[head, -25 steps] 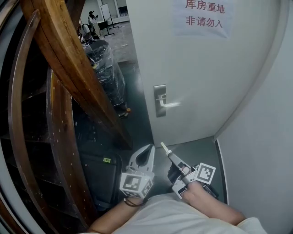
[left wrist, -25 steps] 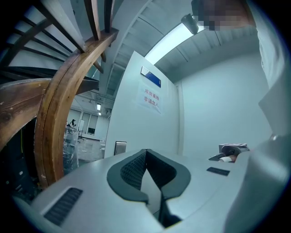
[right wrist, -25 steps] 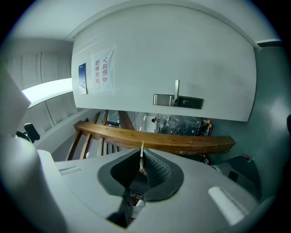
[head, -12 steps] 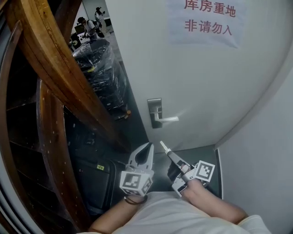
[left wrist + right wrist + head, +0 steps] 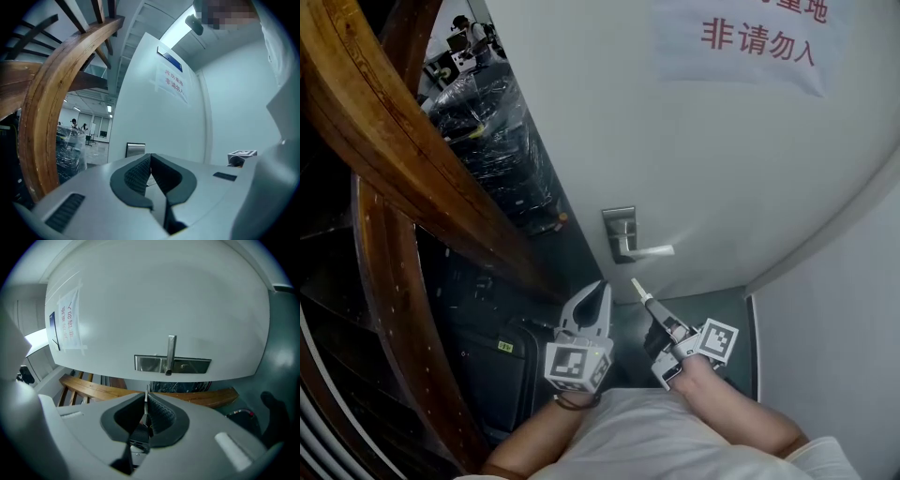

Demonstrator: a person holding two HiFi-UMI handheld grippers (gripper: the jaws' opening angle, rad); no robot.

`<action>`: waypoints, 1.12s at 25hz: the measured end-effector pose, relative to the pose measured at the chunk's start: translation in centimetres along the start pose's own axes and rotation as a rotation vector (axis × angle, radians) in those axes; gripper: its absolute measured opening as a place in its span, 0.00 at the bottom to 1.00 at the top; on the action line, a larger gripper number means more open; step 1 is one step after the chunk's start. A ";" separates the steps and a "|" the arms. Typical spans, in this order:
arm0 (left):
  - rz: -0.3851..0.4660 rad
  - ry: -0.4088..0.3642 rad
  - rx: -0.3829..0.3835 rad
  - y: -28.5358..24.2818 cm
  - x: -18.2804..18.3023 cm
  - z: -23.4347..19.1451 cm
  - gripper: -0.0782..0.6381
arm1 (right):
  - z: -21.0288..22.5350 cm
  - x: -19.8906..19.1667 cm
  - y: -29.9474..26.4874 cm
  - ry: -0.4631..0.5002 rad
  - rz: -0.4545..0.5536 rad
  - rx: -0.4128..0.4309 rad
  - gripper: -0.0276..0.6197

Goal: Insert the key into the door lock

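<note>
A white door (image 5: 712,159) carries a steel lock plate (image 5: 619,231) with a lever handle (image 5: 652,250). My right gripper (image 5: 654,311) is shut on a thin metal key (image 5: 637,287) whose blade points at the door just below the handle, still apart from it. In the right gripper view the key (image 5: 146,399) stands edge-on between the pads, below the lock plate (image 5: 187,364) and the handle (image 5: 171,352). My left gripper (image 5: 602,291) is shut and empty beside it, left of the key. The left gripper view shows the closed left gripper (image 5: 151,161) and the plate (image 5: 135,149).
A curved wooden stair rail (image 5: 403,159) fills the left. Plastic-wrapped goods (image 5: 492,131) stand behind it, and a black case (image 5: 492,361) lies on the floor. A paper notice with red characters (image 5: 755,42) hangs on the door. A white wall (image 5: 844,319) closes the right side.
Both grippers have moved toward the door together. The lock plate and handle look larger and closer, and the gap from key tip to handle has shrunk.
</note>
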State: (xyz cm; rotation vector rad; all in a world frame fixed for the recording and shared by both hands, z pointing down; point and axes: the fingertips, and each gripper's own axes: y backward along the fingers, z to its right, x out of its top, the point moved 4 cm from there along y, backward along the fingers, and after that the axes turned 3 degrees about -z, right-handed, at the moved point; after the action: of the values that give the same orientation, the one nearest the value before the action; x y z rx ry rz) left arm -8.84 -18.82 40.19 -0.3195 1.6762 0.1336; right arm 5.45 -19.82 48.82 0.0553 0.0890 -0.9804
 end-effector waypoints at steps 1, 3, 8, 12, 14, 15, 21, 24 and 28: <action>-0.003 0.001 -0.001 -0.6 -0.3 -0.6 0.12 | 0.7 0.4 -0.6 -0.002 0.013 -0.004 0.08; -0.011 0.008 -0.002 -1.8 -0.9 -2.0 0.12 | 2.0 1.0 -1.8 -0.013 0.039 -0.012 0.08; -0.030 0.023 0.002 -4.7 -2.7 -5.5 0.12 | 4.6 1.8 -5.0 -0.024 0.065 -0.032 0.08; -0.041 0.028 0.019 -6.6 -4.5 -8.1 0.13 | 7.0 2.1 -6.7 -0.044 0.090 -0.069 0.08; -0.058 0.037 0.031 -7.7 -5.7 -9.4 0.23 | 8.1 2.4 -7.5 -0.055 0.106 -0.083 0.08; -0.066 0.040 0.037 -8.1 -6.2 -10.0 0.25 | 8.7 2.6 -7.8 -0.056 0.114 -0.090 0.08; -0.085 0.038 0.062 -10.6 -8.1 -12.4 0.27 | 11.2 3.7 -9.2 -0.059 0.166 -0.128 0.08; -0.082 0.045 0.064 -11.5 -8.3 -13.0 0.28 | 11.7 4.1 -9.9 -0.054 0.179 -0.136 0.08; -0.080 0.056 0.050 -12.4 -8.5 -13.3 0.28 | 12.2 4.0 -10.5 -0.054 0.173 -0.134 0.08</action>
State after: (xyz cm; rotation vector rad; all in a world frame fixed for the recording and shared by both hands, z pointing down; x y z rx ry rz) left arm -17.08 -33.17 51.55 -0.3553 1.7166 0.0231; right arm -0.46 -30.05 60.44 -0.0854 0.0989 -0.8003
